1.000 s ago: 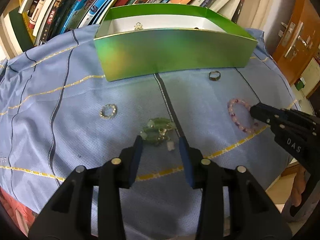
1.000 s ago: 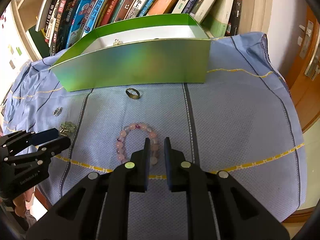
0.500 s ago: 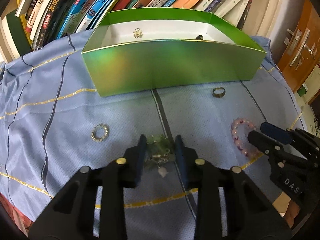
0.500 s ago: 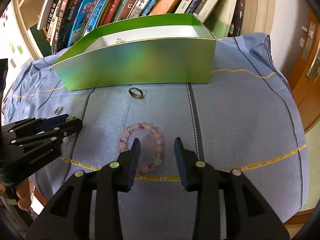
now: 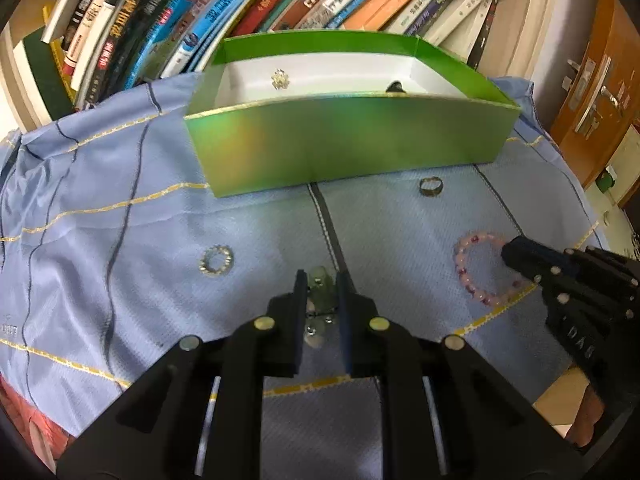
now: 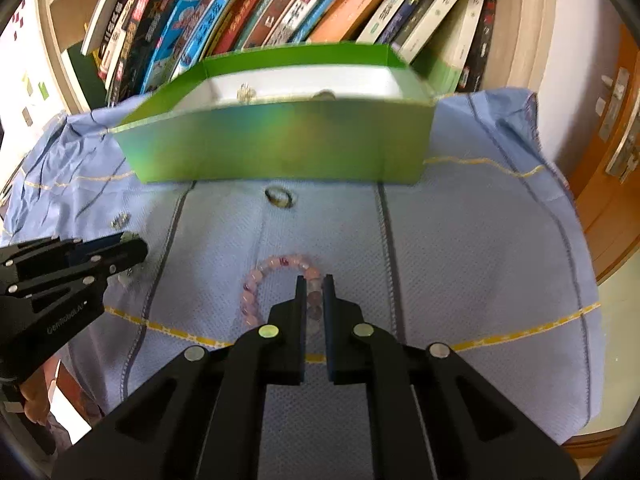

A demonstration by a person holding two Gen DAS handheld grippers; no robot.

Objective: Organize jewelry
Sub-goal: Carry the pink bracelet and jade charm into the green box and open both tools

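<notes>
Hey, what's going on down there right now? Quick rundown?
Left gripper closing on green jewelry piece. Right gripper closing on pink bead bracelet. Green box ahead, path clear.

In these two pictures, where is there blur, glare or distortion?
Left wrist view: fisheye bends the row of books into an arc; the green box front shows an orange glare patch; jewelry stays fairly sharp. Right wrist view: the box rim is smeared by motion blur, the pink bead bracelet slightly soft.
</notes>
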